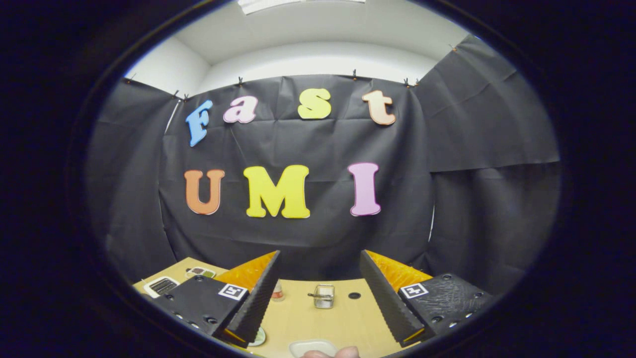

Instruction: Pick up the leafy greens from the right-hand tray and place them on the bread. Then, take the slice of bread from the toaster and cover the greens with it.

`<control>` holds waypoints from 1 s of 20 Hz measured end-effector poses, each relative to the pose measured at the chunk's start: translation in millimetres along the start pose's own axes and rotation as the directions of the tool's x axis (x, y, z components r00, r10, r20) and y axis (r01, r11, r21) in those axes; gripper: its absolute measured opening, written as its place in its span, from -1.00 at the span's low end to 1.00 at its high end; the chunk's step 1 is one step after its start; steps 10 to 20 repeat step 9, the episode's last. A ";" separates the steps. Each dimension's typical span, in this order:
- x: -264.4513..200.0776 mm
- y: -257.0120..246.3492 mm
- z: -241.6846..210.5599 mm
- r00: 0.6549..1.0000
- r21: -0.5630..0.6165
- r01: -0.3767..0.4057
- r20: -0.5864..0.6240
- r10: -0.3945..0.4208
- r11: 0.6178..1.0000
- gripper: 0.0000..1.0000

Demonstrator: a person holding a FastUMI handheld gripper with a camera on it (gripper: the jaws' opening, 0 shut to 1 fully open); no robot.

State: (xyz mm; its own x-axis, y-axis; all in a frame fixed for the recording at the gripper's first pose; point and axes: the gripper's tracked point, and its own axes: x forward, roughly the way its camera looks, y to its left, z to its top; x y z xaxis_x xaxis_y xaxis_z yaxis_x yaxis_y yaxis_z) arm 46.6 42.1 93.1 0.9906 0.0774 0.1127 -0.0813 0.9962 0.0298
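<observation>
The gripper (319,293) is wide apart and holds nothing, above the light wooden table (318,318). The white toaster (160,286) sits past the left finger. A white tray (312,346), maybe the greens' one, lies between the fingers.

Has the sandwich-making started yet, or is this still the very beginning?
It looks like the very beginning. Nothing appears done: the gripper is open and empty, raised above the wooden table. The toaster sits beyond its left finger, and a white tray lies near a hand. Greens and bread aren't clearly visible, so both steps remain.
</observation>
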 end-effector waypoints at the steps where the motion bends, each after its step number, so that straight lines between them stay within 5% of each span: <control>1: 3.0 -6.2 5.1 1.000 0.007 0.001 0.011 -0.001 1.000 0.91; 20: -25.1 -20.8 20.5 0.999 0.056 0.033 0.027 -0.035 0.998 0.92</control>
